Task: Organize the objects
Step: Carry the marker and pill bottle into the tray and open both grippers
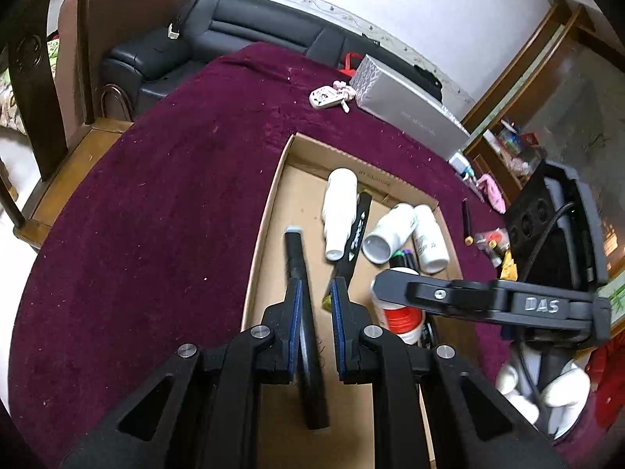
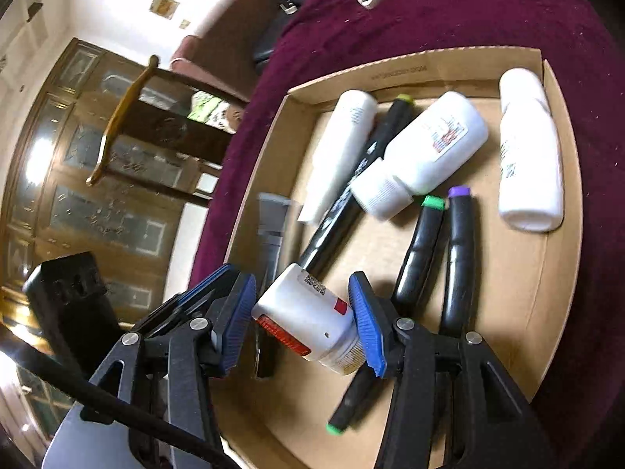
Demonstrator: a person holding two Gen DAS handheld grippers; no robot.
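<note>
Spanning the right gripper (image 2: 304,320) — blue pads clamped on its sides — the white red-banded plastic bottle (image 2: 308,322) hangs crosswise over the shallow brown cardboard tray (image 2: 562,203). Beside it, the left gripper (image 1: 316,301) has jaws part-open around a black grey-tipped marker (image 1: 295,258) — its length running along the fingers.

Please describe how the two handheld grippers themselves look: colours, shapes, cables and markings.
The left gripper and the right gripper are matte black angular frames with silver round rivets and ribbed blue pads. A black cable trails from the right one, whose side reads "DAS"; white gloves show below.
</note>
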